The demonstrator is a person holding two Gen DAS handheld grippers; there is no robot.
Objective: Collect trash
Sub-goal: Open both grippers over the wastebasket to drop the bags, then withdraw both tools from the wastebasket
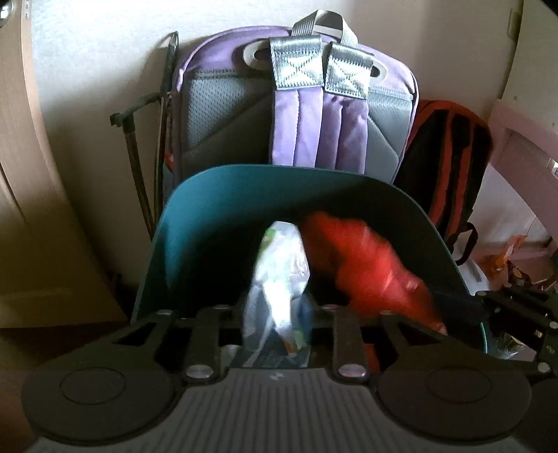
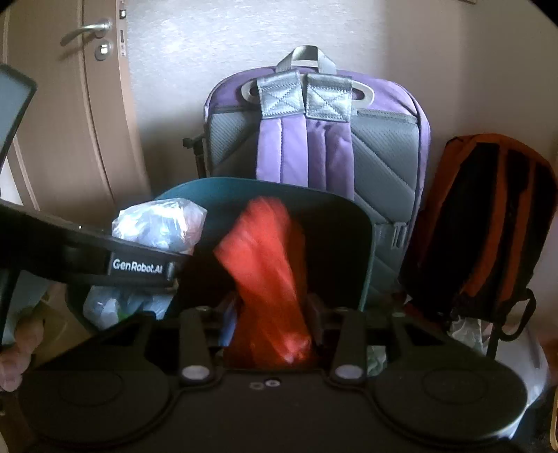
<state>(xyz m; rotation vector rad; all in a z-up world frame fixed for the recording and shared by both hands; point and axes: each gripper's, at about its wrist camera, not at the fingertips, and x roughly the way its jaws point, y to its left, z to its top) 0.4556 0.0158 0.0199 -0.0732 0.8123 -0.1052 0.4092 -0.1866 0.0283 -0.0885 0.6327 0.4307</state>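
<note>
Door only right-view, clear bag at left gripper, red wrapper at right gripper, grips unclear

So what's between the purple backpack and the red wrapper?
Only the teal bin's back wall. The red wrapper hangs over the bin, and the purple backpack stands right behind it. Both wrist views show this.

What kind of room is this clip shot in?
Probably a home, a hallway or bedroom corner. A purple backpack and an orange-black backpack lean on a plain wall beside a door with a lever handle, behind a teal bin.
</note>
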